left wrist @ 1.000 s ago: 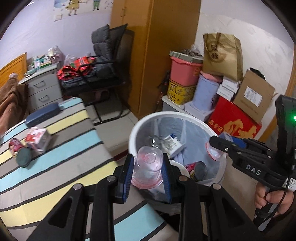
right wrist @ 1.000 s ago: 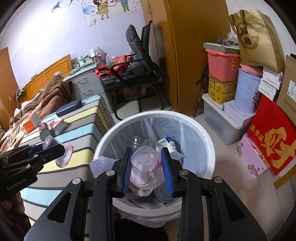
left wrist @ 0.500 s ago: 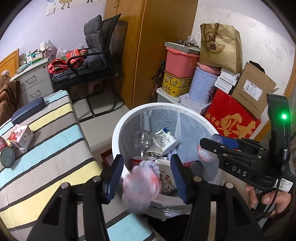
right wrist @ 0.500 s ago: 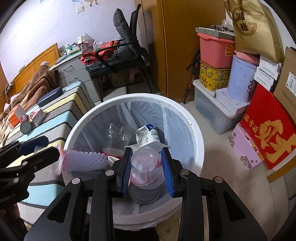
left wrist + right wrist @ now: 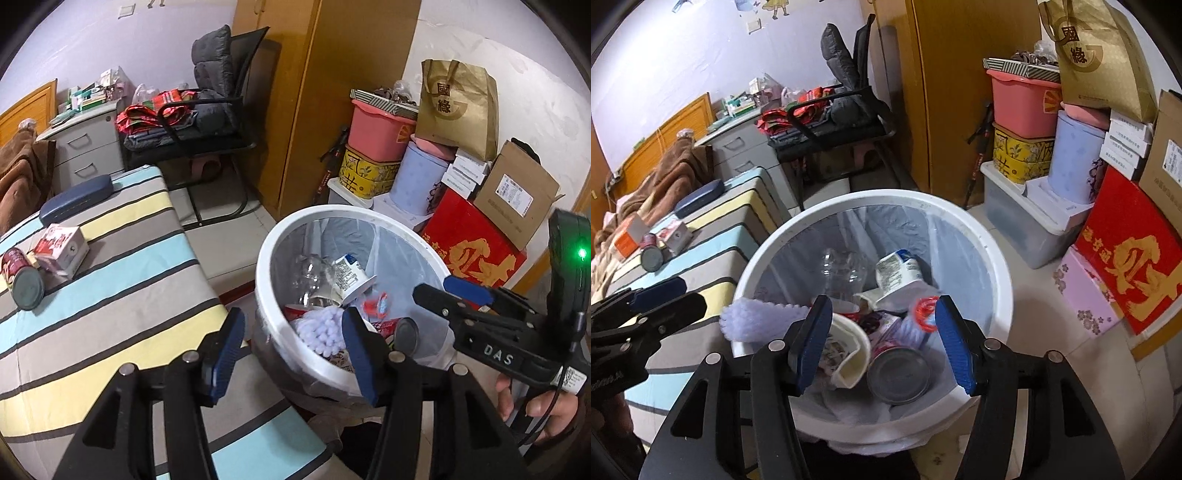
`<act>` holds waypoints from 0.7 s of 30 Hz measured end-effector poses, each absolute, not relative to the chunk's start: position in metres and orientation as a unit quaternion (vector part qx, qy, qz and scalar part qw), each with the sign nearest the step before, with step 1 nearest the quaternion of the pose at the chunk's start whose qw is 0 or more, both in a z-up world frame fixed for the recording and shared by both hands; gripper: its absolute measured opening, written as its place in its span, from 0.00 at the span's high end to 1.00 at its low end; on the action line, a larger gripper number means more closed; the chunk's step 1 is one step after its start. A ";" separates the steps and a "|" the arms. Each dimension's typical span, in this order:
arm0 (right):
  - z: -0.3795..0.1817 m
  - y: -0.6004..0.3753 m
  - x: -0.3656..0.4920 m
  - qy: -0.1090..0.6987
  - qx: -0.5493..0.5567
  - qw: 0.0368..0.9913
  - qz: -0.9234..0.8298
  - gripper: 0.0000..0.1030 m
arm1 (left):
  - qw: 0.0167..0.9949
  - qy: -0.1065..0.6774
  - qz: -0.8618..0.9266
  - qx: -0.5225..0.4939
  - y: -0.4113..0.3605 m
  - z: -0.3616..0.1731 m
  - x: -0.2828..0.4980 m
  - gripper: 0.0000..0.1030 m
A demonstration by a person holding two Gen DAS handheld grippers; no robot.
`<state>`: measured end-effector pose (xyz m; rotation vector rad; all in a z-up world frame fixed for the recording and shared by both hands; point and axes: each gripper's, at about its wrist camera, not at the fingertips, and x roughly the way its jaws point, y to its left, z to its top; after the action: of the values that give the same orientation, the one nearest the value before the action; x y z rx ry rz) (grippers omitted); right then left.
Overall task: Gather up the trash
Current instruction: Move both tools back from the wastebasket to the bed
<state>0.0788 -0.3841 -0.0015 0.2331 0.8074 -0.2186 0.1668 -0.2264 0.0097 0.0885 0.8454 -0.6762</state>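
Now both claws, the left gripper and right gripper, have just been opening and stand empty over the white bin mid-frame.

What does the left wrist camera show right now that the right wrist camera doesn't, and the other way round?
Only the left wrist view shows the hand gripping the right gripper's handle, and that handle's green light.

Only the right wrist view shows the orange box on the striped bed, and the pink flowered box on the floor.

Both show the white bin, the yogurt cup and clear bottle inside it, and the can left on the bed. Both grippers stand open and empty, the right gripper having just been opening.
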 end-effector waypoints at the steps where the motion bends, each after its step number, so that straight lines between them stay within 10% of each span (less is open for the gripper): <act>1: -0.003 -0.383 0.077 0.393 0.113 0.906 -0.107 0.42 | 0.855 0.404 -0.322 0.043 -0.225 0.009 0.167 0.45; 21: 0.012 -0.357 0.090 0.368 0.110 0.920 -0.073 0.42 | 0.879 0.391 -0.273 0.009 -0.169 0.016 0.183 0.45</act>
<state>0.0897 -0.3572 0.0125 0.2258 0.7570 -0.1502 0.1834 -0.1690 0.0155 0.0186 0.8159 -0.5700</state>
